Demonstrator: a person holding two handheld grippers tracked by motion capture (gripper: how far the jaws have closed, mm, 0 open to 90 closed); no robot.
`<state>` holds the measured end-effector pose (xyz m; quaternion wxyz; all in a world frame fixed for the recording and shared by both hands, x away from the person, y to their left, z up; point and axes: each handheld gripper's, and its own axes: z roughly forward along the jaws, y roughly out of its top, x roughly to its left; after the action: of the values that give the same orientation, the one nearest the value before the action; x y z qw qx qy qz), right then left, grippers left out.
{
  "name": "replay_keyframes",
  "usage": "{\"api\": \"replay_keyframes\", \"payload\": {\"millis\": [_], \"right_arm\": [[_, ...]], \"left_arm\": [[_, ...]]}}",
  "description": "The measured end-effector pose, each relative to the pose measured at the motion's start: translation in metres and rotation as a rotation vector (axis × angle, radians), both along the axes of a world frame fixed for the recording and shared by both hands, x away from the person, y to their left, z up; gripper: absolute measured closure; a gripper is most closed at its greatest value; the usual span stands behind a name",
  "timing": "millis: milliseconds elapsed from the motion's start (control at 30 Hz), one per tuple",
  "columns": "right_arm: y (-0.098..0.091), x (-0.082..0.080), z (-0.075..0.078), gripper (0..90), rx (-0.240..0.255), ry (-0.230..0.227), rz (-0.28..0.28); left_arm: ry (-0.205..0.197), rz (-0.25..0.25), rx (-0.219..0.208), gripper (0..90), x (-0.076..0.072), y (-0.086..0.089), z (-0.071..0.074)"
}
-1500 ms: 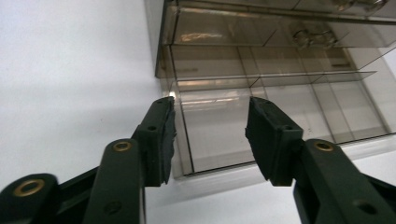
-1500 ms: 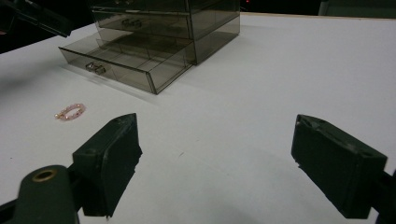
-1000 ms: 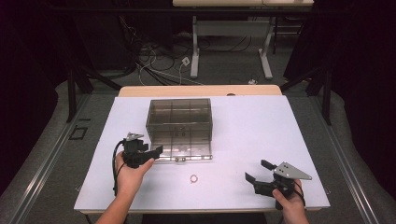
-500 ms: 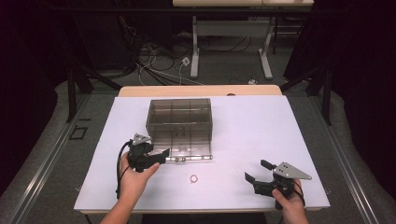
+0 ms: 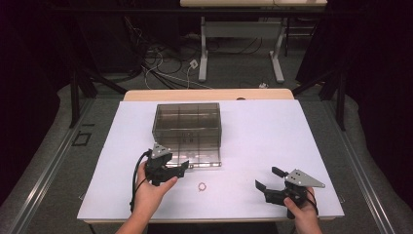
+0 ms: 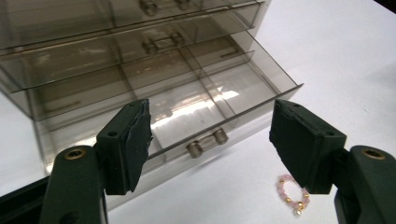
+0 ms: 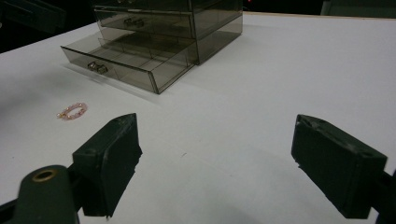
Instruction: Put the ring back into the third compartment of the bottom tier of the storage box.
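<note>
A smoky clear drawer chest [image 5: 187, 122] stands mid-table with its bottom drawer [image 5: 204, 157] pulled out and nothing visible inside it. A small pink bead bracelet [image 5: 202, 186] lies on the white table in front of the drawer. My left gripper [image 5: 184, 168] is open just before the drawer's left front, jaws pointing right. In the left gripper view the drawer handle [image 6: 208, 142] sits between the open jaws, apart from both pads, and the bracelet [image 6: 292, 193] lies beside the right jaw. My right gripper [image 5: 265, 178] rests open near the front right, holding nothing; its view shows the bracelet [image 7: 72, 111] and the drawer [image 7: 130, 58] farther off.
The white table top [image 5: 272, 131] has bare room to the right of the chest and along the left side. A wooden strip [image 5: 209, 94] borders the far edge. Beyond it are desk legs and cables on the floor.
My left gripper has moved to the right along the front of the open drawer, closer to the bracelet. The right gripper has stayed where it was.
</note>
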<state>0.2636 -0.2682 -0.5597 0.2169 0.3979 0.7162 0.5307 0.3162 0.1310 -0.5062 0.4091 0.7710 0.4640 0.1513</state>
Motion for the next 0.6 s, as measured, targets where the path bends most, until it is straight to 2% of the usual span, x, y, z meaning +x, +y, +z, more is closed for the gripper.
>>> {"api": "replay_keyframes", "payload": {"millis": [367, 500, 600], "right_arm": [[0.000, 0.000, 0.000, 14.9, 0.001, -0.003, 0.003], [-0.001, -0.001, 0.001, 14.8, -0.001, 0.018, 0.000], [-0.001, -0.001, 0.001, 14.8, -0.002, 0.017, 0.000]], "left_arm": [[0.015, -0.056, -0.009, 30.2, -0.004, -0.018, -0.007], [0.026, -0.070, -0.018, 30.2, -0.005, -0.024, -0.009], [0.031, -0.083, -0.015, 31.4, -0.005, -0.027, -0.011]]}}
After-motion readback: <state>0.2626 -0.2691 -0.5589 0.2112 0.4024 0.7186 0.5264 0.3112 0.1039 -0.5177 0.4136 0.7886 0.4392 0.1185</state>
